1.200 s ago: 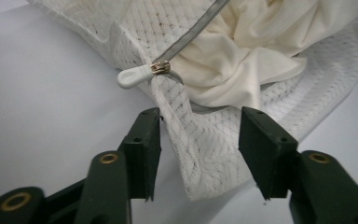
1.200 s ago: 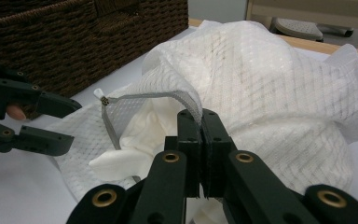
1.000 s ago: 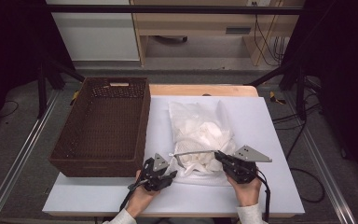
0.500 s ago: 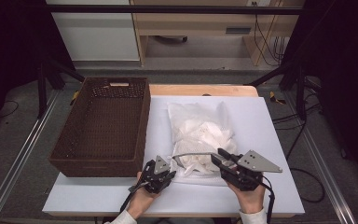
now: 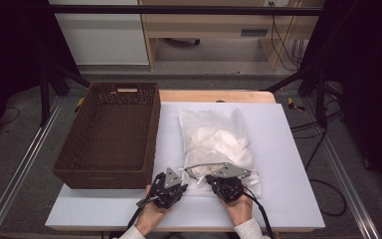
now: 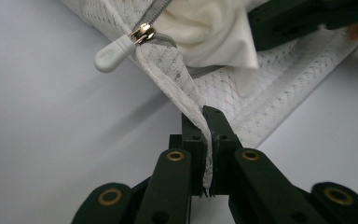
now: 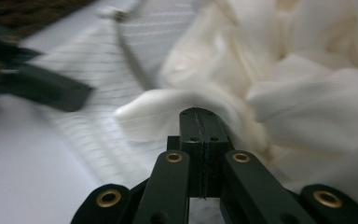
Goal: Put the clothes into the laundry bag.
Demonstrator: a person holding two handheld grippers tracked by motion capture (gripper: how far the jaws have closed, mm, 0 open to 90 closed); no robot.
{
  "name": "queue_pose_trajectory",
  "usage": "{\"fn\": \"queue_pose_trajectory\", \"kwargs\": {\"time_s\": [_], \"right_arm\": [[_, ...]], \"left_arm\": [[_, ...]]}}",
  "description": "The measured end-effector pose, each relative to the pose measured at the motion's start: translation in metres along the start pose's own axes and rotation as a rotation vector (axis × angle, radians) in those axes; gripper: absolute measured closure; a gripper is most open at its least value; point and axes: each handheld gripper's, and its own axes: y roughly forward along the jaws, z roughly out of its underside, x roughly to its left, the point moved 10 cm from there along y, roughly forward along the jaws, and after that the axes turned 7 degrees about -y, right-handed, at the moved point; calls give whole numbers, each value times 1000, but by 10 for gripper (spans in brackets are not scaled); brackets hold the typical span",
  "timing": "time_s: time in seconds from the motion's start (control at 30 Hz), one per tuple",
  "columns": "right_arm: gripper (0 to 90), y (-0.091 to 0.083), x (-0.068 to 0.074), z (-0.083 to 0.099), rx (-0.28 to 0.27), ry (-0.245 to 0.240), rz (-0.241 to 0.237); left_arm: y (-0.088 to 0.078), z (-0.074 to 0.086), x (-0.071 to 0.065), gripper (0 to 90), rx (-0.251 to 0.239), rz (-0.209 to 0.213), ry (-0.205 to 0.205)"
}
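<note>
Step in hand: emptying the mesh laundry bag (image 5: 216, 144), which lies on the white tabletop (image 5: 288, 149) just right of the brown wicker basket (image 5: 107, 134), its zip end toward the person. Left gripper (image 6: 205, 140): fingers pinching the bag's mesh edge strip near the zip pull (image 6: 121, 49), holding the mouth. Right gripper (image 7: 200, 128): jaws just closing, fingers now pressed together w/ tips against the white cloth (image 7: 307, 93) spilling from the opening; can't tell if any fold is caught between them. Judgement: next move needs a confirmed hold on the cloth, then a draw out of the mouth while the left anchors the bag, presumably to the basket. No brands, labels or legible writing seen.
</note>
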Motion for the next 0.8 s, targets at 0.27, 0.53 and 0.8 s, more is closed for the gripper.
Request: {"fn": "queue_pose_trajectory", "kwargs": {"time_s": [0.27,0.53,0.8], "right_arm": [[900,18,-27,-9,24,2,107],[900,29,-51,-16,16,34,191],[771,-34,-40,-14,-105,1,162]], "left_arm": [[-8,7,-10,875,23,-2,32],[-14,8,-9,874,5,15,21],[-12,6,-7,866,-13,22,-8]]}}
